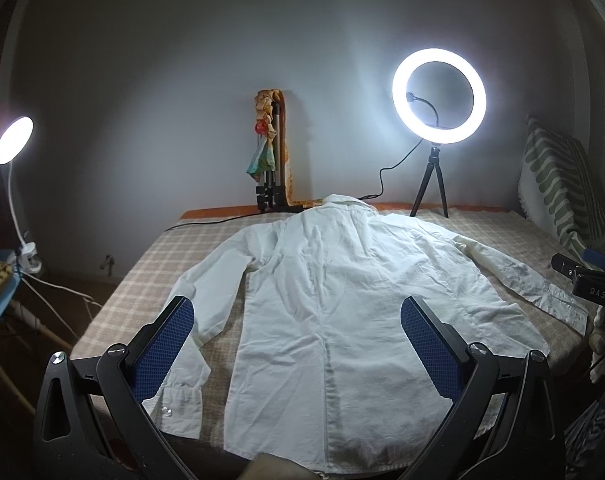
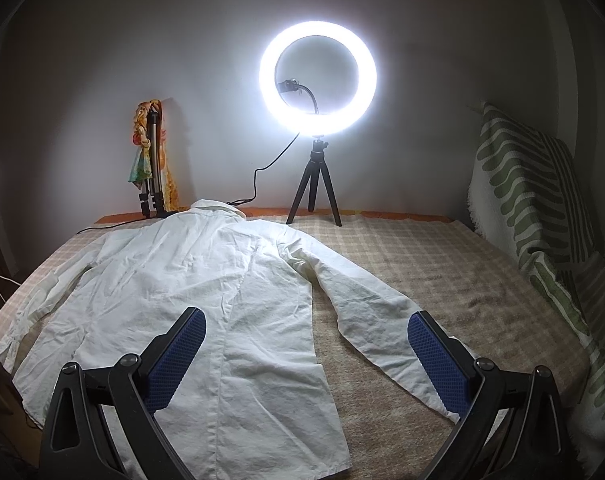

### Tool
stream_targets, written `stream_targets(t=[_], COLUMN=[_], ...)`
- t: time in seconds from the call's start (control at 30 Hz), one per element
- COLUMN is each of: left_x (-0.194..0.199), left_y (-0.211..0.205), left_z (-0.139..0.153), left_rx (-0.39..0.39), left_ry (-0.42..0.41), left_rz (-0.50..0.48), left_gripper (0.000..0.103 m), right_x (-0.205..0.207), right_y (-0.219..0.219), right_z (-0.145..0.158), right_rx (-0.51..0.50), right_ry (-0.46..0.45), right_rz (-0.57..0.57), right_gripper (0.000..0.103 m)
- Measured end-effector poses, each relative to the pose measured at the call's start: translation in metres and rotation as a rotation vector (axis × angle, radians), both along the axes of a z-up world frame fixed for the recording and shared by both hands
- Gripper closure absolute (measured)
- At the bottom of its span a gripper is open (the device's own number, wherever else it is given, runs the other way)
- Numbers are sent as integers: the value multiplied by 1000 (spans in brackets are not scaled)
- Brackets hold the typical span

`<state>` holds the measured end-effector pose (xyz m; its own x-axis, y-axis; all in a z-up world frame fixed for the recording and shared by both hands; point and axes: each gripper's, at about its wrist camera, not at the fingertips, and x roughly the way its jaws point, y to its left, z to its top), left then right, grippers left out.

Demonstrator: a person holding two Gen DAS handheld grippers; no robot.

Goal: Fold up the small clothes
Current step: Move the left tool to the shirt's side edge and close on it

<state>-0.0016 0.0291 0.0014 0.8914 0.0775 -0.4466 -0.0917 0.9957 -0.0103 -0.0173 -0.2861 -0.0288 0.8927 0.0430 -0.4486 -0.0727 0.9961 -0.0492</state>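
Note:
A white long-sleeved shirt (image 1: 342, 300) lies flat, back up, on the checked bed cover (image 1: 174, 256), collar at the far end and both sleeves spread out. My left gripper (image 1: 298, 320) is open and empty, held above the shirt's hem end near the left sleeve cuff (image 1: 174, 396). In the right wrist view the shirt (image 2: 174, 300) lies left of centre. My right gripper (image 2: 306, 328) is open and empty above the shirt's right side and right sleeve (image 2: 374, 320). The right gripper's body also shows in the left wrist view (image 1: 590, 284) at the right edge.
A lit ring light on a small tripod (image 1: 438, 100) (image 2: 318, 80) stands at the far edge of the bed with its cable. A folded tripod with a doll (image 1: 268, 148) leans on the wall. A green striped cushion (image 2: 534, 200) lies at the right. A clip lamp (image 1: 14, 140) is at the left.

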Motion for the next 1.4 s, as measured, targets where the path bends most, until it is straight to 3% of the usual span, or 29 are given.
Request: stream_targets(t=[0.27,0.43,0.8,1.1,1.3,1.4], left_x=[0,6,5,2,9,16], left_y=[49,91,200,221,219,217], left_z=[-6,-17,-70,-116,-133,-139], left_rx=[-111,-131,-354,-507,-542,-543], left_ry=[8,86,254,386,442,467], left_rz=[2,41,193,158,137,129], left_gripper=[1,6,54,60,61,72], right_x=[6,14,49,72,81,88], right_y=[21,47,109,186,241,261], right_z=[11,15,14,16,14,11], right_rx=[-5,2,54,-19,-55,-71], right_ry=[7,32,130,188,212,226], right_rz=[75,151,323,505,606,636], right_gripper=[4,9,12,18,20,20])
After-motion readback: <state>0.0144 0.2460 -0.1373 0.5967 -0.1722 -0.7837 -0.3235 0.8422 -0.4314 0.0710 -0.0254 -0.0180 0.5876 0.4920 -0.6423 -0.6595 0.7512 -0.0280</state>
